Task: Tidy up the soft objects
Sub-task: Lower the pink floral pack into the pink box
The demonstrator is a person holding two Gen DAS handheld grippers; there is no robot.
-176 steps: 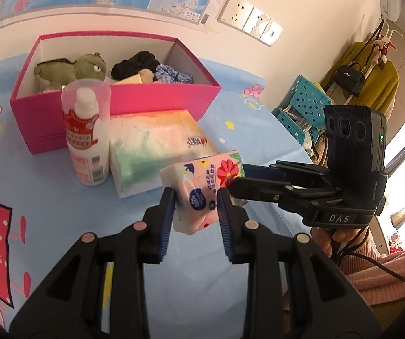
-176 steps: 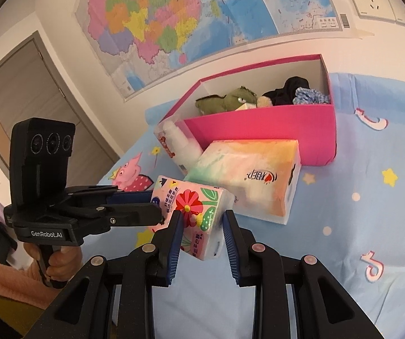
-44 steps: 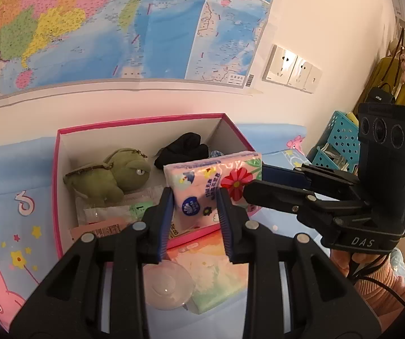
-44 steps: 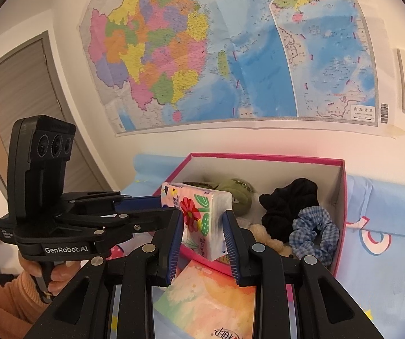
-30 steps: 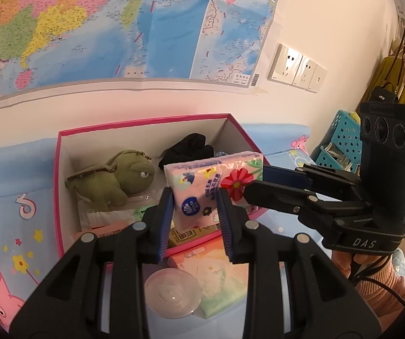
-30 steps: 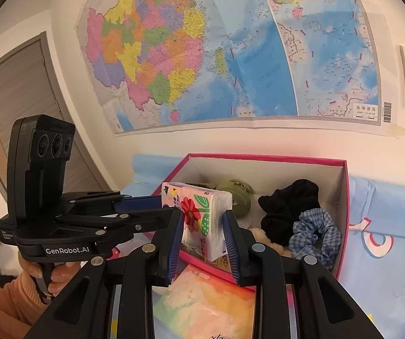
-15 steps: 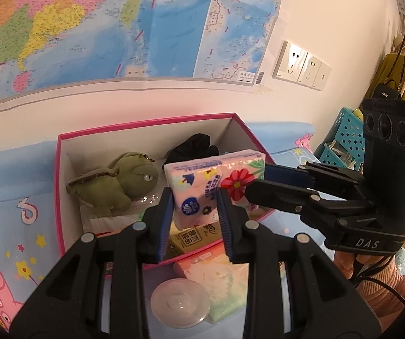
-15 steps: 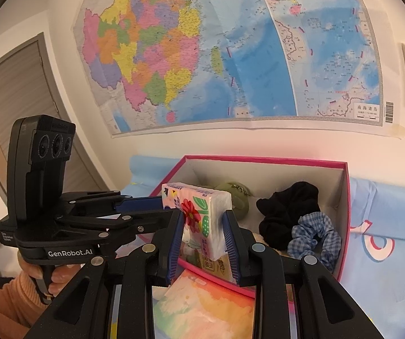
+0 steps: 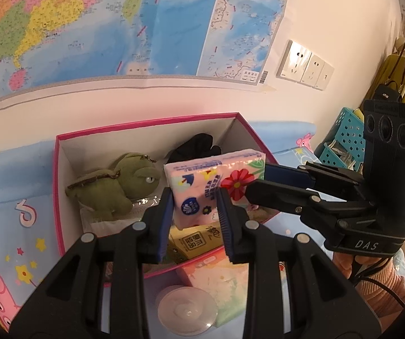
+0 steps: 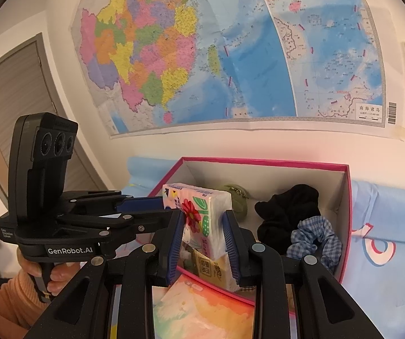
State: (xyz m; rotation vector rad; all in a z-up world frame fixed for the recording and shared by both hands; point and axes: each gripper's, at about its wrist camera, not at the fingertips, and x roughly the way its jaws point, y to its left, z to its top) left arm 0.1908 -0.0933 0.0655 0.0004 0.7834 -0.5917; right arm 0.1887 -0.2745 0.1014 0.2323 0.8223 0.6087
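Map-covered wall behind, blue cartoon cloth below. Both tongs pinch one tissue pack (image 9: 202,186): left gripper (image 9: 194,220) on one end, right gripper (image 10: 202,240) on the other, above the pink box (image 9: 58,197). Underneath, a yellow packet (image 9: 195,238) is half hidden; green plush (image 9: 112,186) and black scrunchie (image 10: 287,212) lie inside.

We're in a home here: wall map (image 10: 230,56), cartoon-print tabletop (image 9: 10,212) cover, and coats (image 9: 386,79) hanging by the sockets (image 9: 305,65).
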